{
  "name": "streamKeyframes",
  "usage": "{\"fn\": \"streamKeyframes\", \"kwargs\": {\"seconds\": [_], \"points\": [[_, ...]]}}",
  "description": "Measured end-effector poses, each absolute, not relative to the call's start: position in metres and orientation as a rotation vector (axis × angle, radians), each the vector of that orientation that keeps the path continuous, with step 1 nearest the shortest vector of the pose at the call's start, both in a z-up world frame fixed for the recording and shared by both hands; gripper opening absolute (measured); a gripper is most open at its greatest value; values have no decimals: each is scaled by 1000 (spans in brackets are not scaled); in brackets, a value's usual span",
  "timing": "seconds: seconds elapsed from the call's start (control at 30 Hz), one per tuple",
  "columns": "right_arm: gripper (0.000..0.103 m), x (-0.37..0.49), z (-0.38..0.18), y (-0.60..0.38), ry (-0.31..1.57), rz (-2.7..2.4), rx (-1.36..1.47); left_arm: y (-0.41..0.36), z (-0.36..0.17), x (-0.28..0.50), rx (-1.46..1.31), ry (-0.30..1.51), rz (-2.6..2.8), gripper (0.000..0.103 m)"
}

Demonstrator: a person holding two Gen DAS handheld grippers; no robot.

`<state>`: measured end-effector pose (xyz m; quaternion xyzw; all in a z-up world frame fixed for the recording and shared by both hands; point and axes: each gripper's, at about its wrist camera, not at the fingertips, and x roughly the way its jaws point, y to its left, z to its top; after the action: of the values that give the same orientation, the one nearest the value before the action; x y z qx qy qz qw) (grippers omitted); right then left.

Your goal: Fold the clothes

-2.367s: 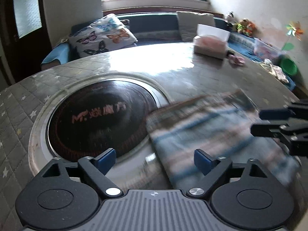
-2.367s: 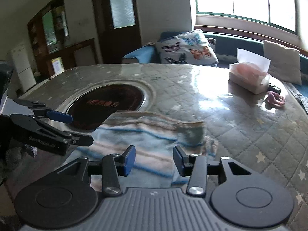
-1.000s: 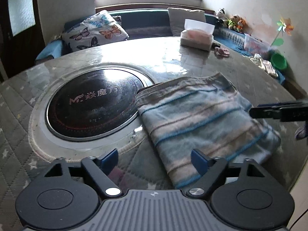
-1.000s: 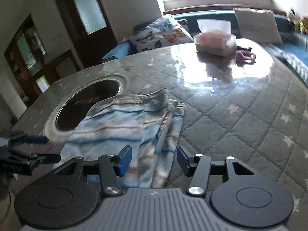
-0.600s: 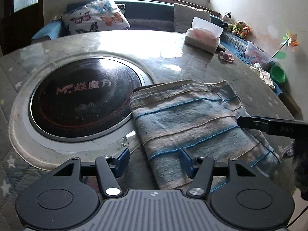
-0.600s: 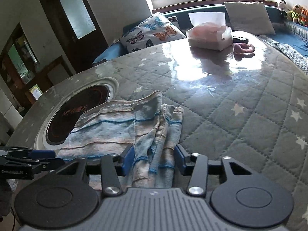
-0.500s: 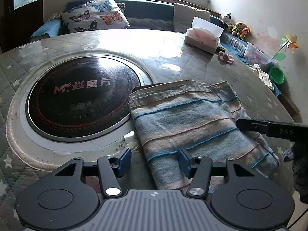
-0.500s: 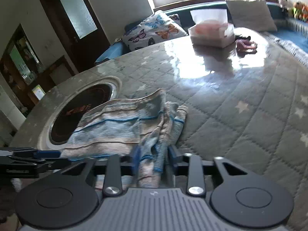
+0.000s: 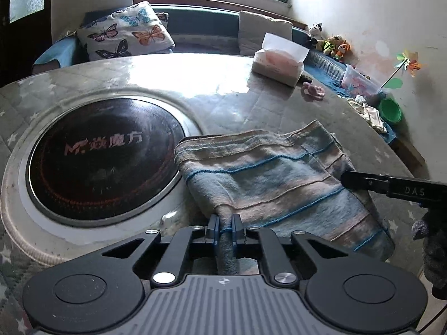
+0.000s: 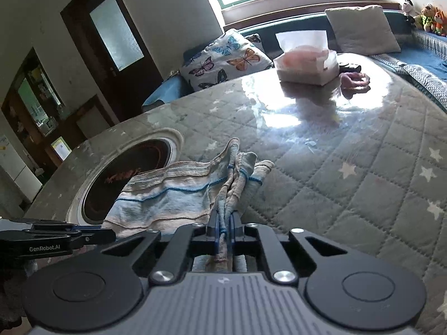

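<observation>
A folded striped garment [image 9: 268, 173], pale blue and beige with thin blue lines, lies on the round quilted table beside the dark cooktop. My left gripper [image 9: 224, 221] is shut on its near left corner. My right gripper [image 10: 223, 223] is shut on the bunched layers at the garment's [image 10: 173, 195] near right edge. The right gripper's arm shows at the right of the left wrist view [image 9: 391, 185]; the left gripper shows at the lower left of the right wrist view [image 10: 56, 237].
A round black cooktop [image 9: 103, 156] is set in the table left of the garment. A tissue box [image 9: 278, 62] and a small pink object [image 9: 314, 92] sit at the far side. A butterfly cushion [image 9: 125, 35] lies on the bench behind. The table edge [image 9: 391, 145] curves at right.
Both grippers have closed: the left on the garment's near left corner, the right on its bunched right edge. Half a second ago both were open over the cloth.
</observation>
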<state>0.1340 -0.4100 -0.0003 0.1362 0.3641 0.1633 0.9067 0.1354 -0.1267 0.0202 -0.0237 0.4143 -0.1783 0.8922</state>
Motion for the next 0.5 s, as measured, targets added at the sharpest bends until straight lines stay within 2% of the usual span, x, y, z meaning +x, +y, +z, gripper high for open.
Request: {"fn": "streamKeyframes", "kwargs": {"seconds": [0.5], "points": [[6,167,36,-424,663,285,231,-171,51,190,0,778,-404,8]]}}
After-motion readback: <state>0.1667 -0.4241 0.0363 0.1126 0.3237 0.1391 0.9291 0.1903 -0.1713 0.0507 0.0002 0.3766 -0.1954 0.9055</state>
